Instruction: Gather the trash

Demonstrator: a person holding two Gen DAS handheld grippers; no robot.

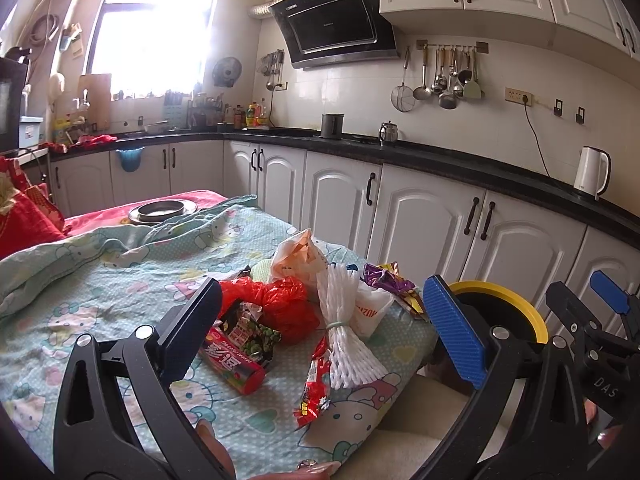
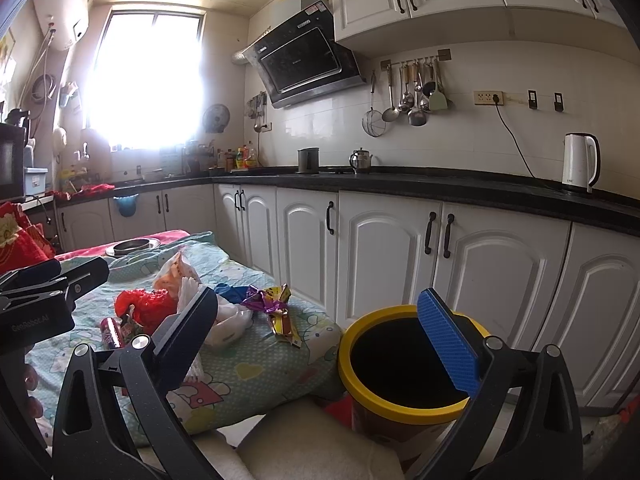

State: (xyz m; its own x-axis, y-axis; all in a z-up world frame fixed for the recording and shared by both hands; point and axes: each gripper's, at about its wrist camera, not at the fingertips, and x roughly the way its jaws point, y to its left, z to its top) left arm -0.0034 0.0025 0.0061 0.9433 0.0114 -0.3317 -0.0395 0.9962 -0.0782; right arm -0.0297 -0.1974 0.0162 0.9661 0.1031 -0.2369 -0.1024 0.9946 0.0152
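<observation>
A pile of trash lies on the table's cartoon-print cloth [image 1: 120,280]: a red plastic bag [image 1: 280,304], a white foam net [image 1: 344,344], a red and green snack packet [image 1: 240,344], a red wrapper [image 1: 316,384], an orange-white bag [image 1: 298,256] and purple foil wrappers [image 1: 388,280]. My left gripper [image 1: 324,332] hovers open just before the pile, with nothing between its fingers. A dark bin with a yellow rim [image 2: 400,410] stands off the table's right corner. My right gripper [image 2: 318,340] is open above the bin's near side and holds nothing. The foil wrappers [image 2: 268,300] lie near that corner.
White cabinets under a black counter [image 2: 440,190] run along the right, with a white kettle [image 2: 580,164] on top. A metal dish [image 1: 162,210] sits at the table's far end. A red bag [image 1: 24,216] is at the left. A pale cushion [image 2: 312,444] lies below the table edge.
</observation>
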